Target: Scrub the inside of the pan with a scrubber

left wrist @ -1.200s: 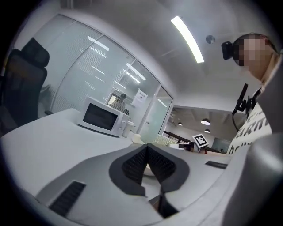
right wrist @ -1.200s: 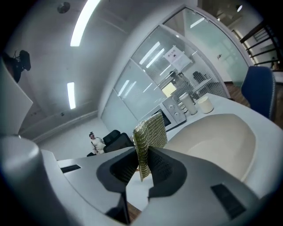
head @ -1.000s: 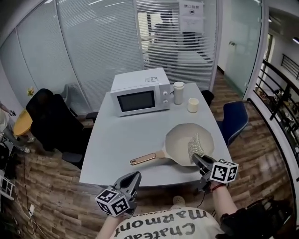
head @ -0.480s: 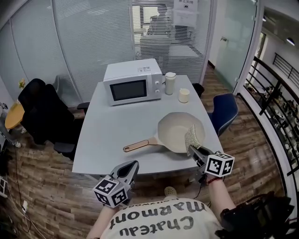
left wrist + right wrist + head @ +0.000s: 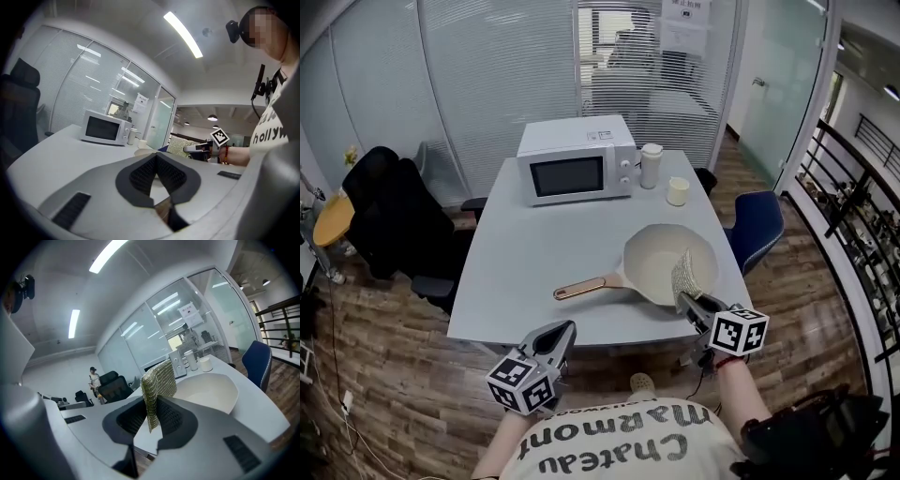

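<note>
Scrubber (image 5: 158, 378) pinched in right tongs (image 5: 151, 401), at pan (image 5: 661, 262) near rim; left tongs (image 5: 156, 155) clenched empty.

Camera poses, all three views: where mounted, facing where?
Head view: on the head, steeply down at table, pan; left gripper, right gripper, shirt show.
Left gripper view: on that gripper, along its shut, empty jaws across the table; shirt at right.
Right gripper view: along jaws clamping the scrubber, toward the pan.
Shared: all see the microwave.

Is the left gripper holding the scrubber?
No, the scrubber is clamped in the right gripper; the left gripper is shut and empty.
</note>
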